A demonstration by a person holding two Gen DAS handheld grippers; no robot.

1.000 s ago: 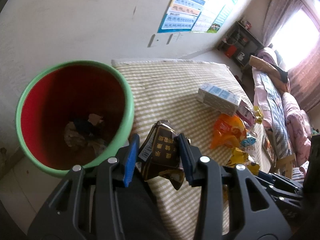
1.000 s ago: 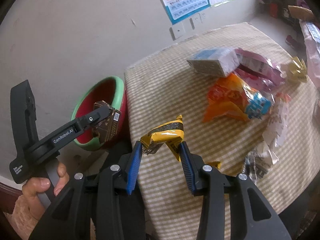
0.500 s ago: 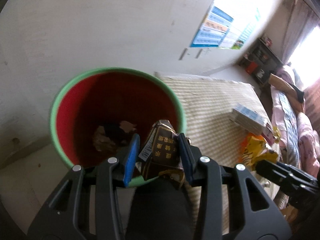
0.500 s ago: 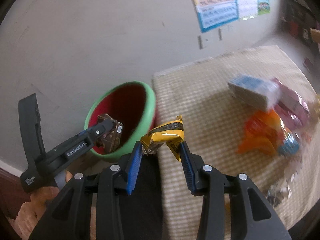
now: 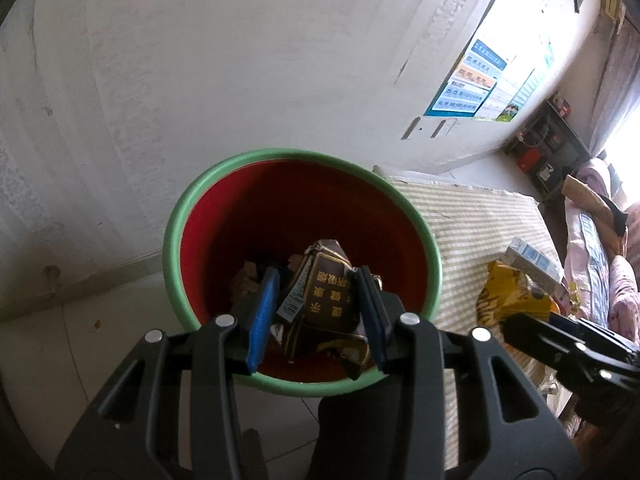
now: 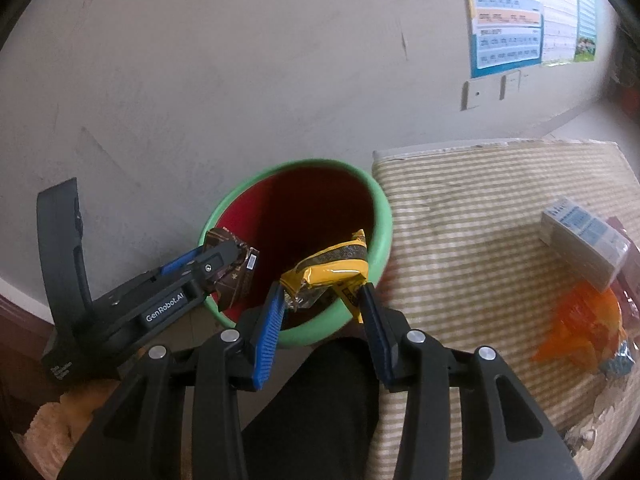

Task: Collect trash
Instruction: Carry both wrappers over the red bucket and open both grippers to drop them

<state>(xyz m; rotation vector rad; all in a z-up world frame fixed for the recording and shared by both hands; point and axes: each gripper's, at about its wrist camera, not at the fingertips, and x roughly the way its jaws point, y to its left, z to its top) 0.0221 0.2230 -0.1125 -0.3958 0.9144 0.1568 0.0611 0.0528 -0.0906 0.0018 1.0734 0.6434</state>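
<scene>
Setting: a lived-in home, bedroom type. At the right edge of my left view, a bed (image 5: 600,248) with pink floral bedding below a bright curtained window (image 5: 616,80). Dark shelf unit (image 5: 552,140) of small household items in the corner. Learning charts (image 6: 516,16) taped on the plaster wall, upper right. Checked cloth on the tabletop (image 6: 480,208).

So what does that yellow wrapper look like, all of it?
The yellow wrapper is shiny, crinkled foil with a dark brown band and small print. It is crumpled and tilted, pinched between the blue pads of the right gripper, above the near rim of the red bin with the green edge. Nothing else touches it.
</scene>
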